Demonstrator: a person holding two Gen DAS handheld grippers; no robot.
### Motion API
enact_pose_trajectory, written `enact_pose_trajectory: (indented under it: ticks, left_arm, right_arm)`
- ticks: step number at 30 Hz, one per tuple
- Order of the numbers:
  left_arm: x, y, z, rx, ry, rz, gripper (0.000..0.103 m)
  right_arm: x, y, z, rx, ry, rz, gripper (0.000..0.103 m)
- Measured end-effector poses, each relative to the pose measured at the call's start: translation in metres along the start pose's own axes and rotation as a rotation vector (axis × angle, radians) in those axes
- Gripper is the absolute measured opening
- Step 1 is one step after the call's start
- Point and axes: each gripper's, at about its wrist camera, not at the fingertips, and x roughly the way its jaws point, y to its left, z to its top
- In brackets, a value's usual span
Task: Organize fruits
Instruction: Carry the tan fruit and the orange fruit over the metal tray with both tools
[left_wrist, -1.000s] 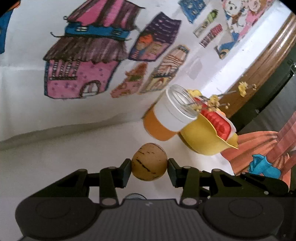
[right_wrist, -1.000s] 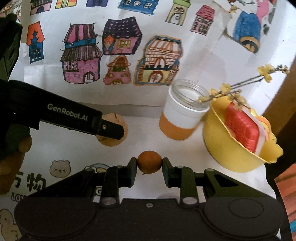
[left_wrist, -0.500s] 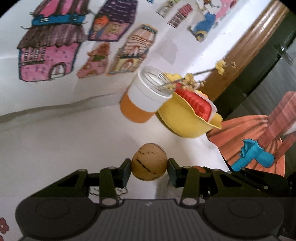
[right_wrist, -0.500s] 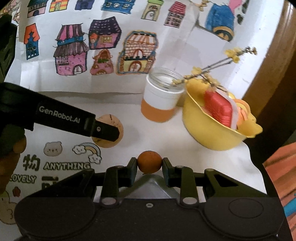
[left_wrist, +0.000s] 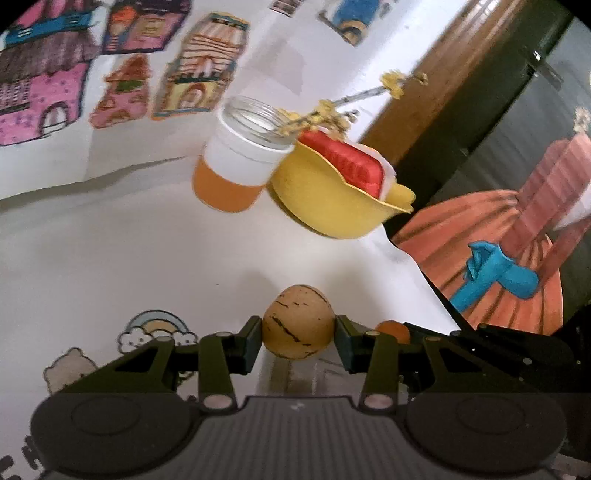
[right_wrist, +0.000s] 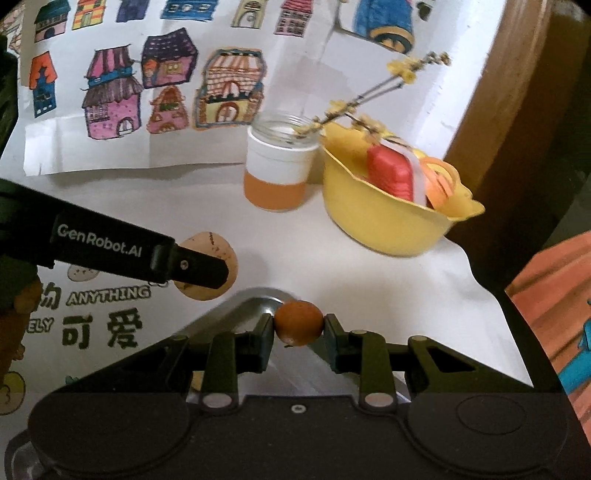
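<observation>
My left gripper (left_wrist: 298, 328) is shut on a round tan fruit with dark streaks (left_wrist: 297, 325), held above the white tabletop. In the right wrist view that same tan fruit (right_wrist: 201, 243) shows at the left behind the left gripper's black finger (right_wrist: 199, 268). My right gripper (right_wrist: 299, 325) is shut on a small orange fruit (right_wrist: 298, 322), which hangs over the corner of a metal tray (right_wrist: 258, 301). The orange fruit (left_wrist: 392, 328) also peeks out behind the left gripper's right finger. A yellow bowl (right_wrist: 376, 218) with a red slice and orange pieces stands at the back right.
A glass jar (right_wrist: 279, 166) with a white and orange sleeve and dried yellow flowers stands left of the bowl (left_wrist: 332, 199). Drawings of houses hang on the wall behind. The table's right edge (right_wrist: 491, 295) drops off to orange fabric. A printed mat lies at the left.
Both grippers have drawn back from the jar and bowl, which look farther off now. The metal tray has come into view under the right gripper. Both fruits stay gripped.
</observation>
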Motion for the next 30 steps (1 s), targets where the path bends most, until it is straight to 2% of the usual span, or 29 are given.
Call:
enact_pose_trajectory:
  ticks: [8, 20, 30]
  left_arm:
    - [0.011, -0.017, -0.008, 0.095, 0.022, -0.016, 0.046]
    - [0.021, -0.027, -0.016, 0.154, 0.048, -0.021, 0.046]
    - [0.026, -0.031, -0.021, 0.19, 0.082, -0.023, 0.046]
  right_arm:
    - [0.005, -0.01, -0.018, 0.056, 0.032, -0.039, 0.031]
    - [0.006, -0.019, -0.029, 0.103, 0.05, -0.072, 0.031]
    - [0.012, -0.022, -0.036, 0.127, 0.098, -0.1, 0.031]
